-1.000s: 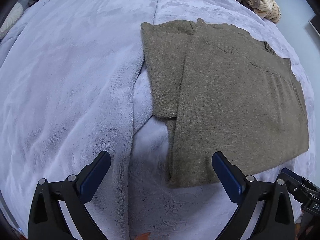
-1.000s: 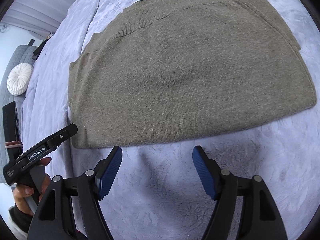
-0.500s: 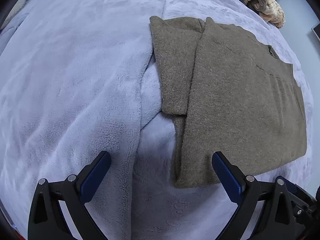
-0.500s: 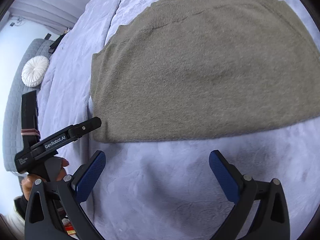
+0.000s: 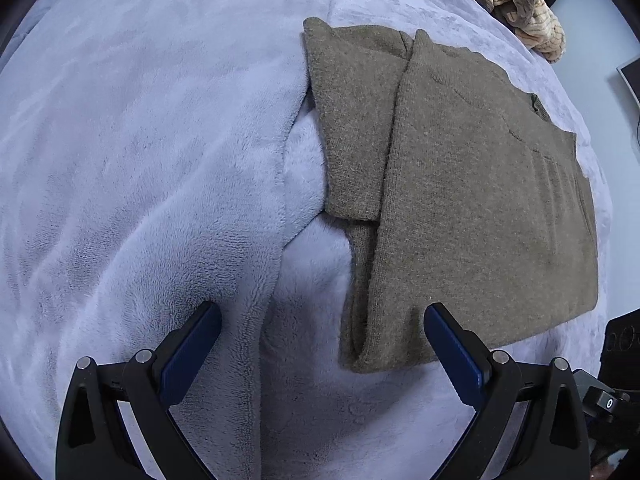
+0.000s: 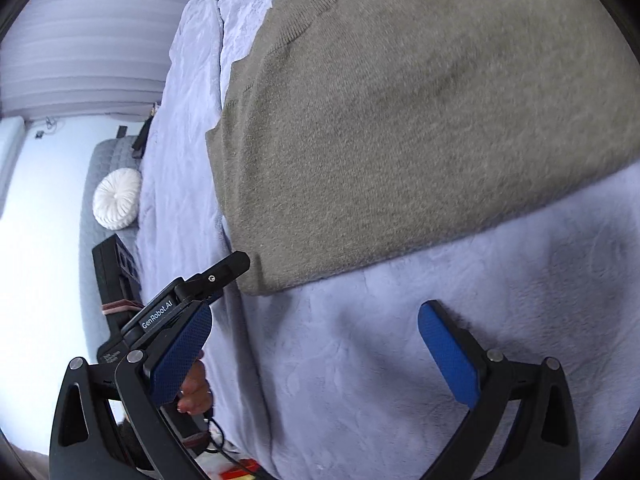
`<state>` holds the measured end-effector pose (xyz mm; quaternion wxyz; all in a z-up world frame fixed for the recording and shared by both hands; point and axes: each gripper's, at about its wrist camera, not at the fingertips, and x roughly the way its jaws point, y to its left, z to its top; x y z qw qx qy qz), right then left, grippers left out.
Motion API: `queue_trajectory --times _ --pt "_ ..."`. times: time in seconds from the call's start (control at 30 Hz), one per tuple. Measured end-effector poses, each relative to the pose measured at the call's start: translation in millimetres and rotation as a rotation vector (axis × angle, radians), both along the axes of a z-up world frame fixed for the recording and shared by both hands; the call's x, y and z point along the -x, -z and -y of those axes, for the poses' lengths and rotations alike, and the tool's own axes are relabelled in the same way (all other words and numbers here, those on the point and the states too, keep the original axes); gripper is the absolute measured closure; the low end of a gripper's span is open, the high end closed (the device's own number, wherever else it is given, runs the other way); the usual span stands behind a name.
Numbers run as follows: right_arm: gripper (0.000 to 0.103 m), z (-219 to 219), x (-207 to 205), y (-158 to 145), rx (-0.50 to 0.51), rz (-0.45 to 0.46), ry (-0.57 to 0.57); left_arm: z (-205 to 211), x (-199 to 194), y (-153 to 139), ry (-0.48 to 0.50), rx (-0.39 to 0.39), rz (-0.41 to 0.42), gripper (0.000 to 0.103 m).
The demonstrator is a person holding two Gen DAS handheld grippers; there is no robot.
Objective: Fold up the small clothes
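Observation:
An olive-brown knit sweater lies flat on a lavender fleece blanket, with a sleeve folded in along its left side. My left gripper is open and empty just short of the sweater's near left corner. In the right wrist view the sweater fills the upper right. My right gripper is open and empty over the blanket, just short of the sweater's near edge. The left gripper's body shows at the left of that view, beside the sweater's corner.
A pile of beige striped clothes lies at the far right of the bed. A white round cushion rests on a grey couch beyond the bed's left edge. A ridge in the blanket runs beside the sweater.
Both grippers have moved closer to the sweater's near edge. The right wrist view has swung left and tilted. The right jaws have widened since a second ago.

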<state>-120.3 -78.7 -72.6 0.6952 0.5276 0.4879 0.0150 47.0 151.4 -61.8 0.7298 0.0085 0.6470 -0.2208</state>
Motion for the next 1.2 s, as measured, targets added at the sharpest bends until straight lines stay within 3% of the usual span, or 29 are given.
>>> queue_trajectory --times 0.2,0.47,0.7,0.73,0.77,0.8,0.83,0.87,1.1,1.2 --pt "0.0 0.3 -4.6 12.9 -0.085 0.039 0.084 -9.9 -6.8 -5.2 -0.017 0.065 -0.017 0.002" --pt "0.0 1.5 -25.2 29.2 -0.239 0.118 0.219 -13.6 -27.6 -18.5 -0.035 0.222 -0.052 0.002" --pt "0.002 2.8 -39.3 38.4 -0.329 0.117 0.278 -9.5 -44.9 -10.8 -0.068 0.444 -0.202 0.002" --pt "0.011 2.7 -39.2 39.8 -0.35 0.121 0.283 -7.8 -47.1 -8.1 -0.076 0.471 -0.229 0.002" --pt "0.038 3.1 -39.1 41.9 -0.367 0.114 0.287 -8.0 -48.4 -5.4 -0.081 0.493 -0.252 0.002" --pt "0.054 2.9 -41.0 45.4 -0.379 0.094 0.285 -6.0 -48.8 -3.4 -0.085 0.506 -0.267 0.002" --pt "0.079 4.3 -37.7 48.2 -0.386 0.091 0.279 -5.5 -48.6 -1.4 -0.089 0.514 -0.278 0.002" --pt "0.09 5.2 -39.4 47.9 -0.38 0.099 0.272 -4.7 -49.3 0.7 -0.095 0.519 -0.287 0.002" --pt "0.092 21.0 -46.2 -0.7 -0.359 0.304 0.21 19.9 -67.8 9.8 -0.115 0.618 -0.343 0.002" --pt "0.092 22.4 -45.4 -11.1 -0.343 0.327 0.178 35.2 -78.9 5.3 -0.116 0.681 -0.346 0.002"
